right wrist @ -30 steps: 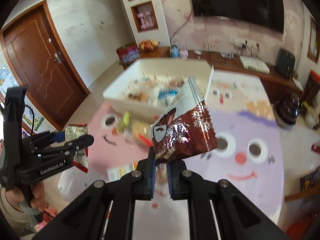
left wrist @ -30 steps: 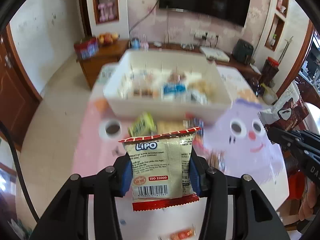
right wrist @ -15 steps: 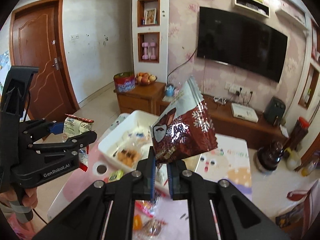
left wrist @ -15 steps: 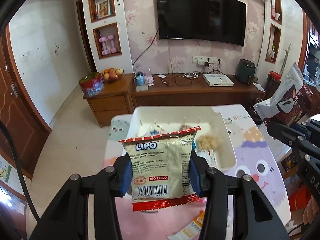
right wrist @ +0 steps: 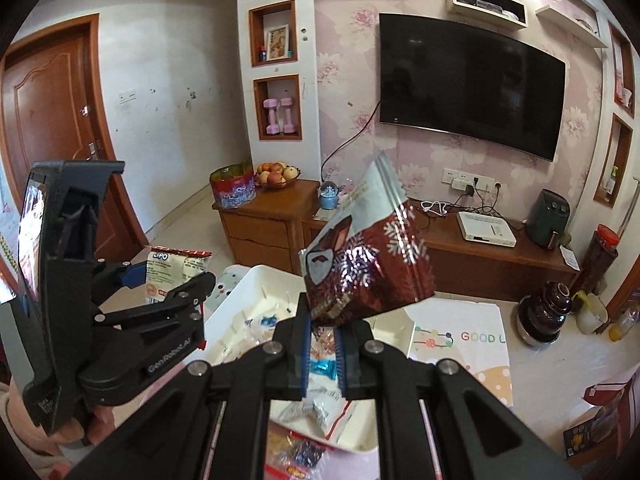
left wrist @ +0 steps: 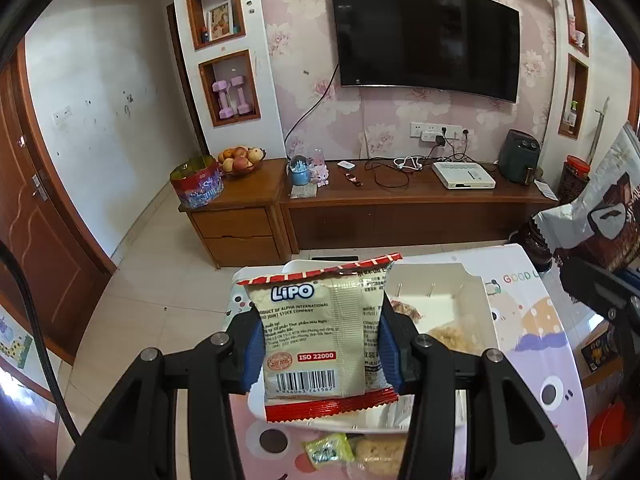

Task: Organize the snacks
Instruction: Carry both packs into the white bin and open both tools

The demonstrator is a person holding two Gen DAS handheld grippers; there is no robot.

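Your left gripper (left wrist: 320, 344) is clamped by its blue pads on both side edges of the cream LiPO biscuit packet with red crimped ends (left wrist: 320, 340), holding it upright above the near left part of the white rectangular plastic bin (left wrist: 476, 280). Your right gripper (right wrist: 323, 344) is pinched tight on the bottom corner of the shiny brown foil snack bag with white snowflakes (right wrist: 368, 264), which tilts up over the same bin. The bin already holds wrapped snacks and stands on the pink cartoon-printed tabletop (left wrist: 532, 344), with a small yellow-green wrapped sweet (left wrist: 328, 449) lying just before it.
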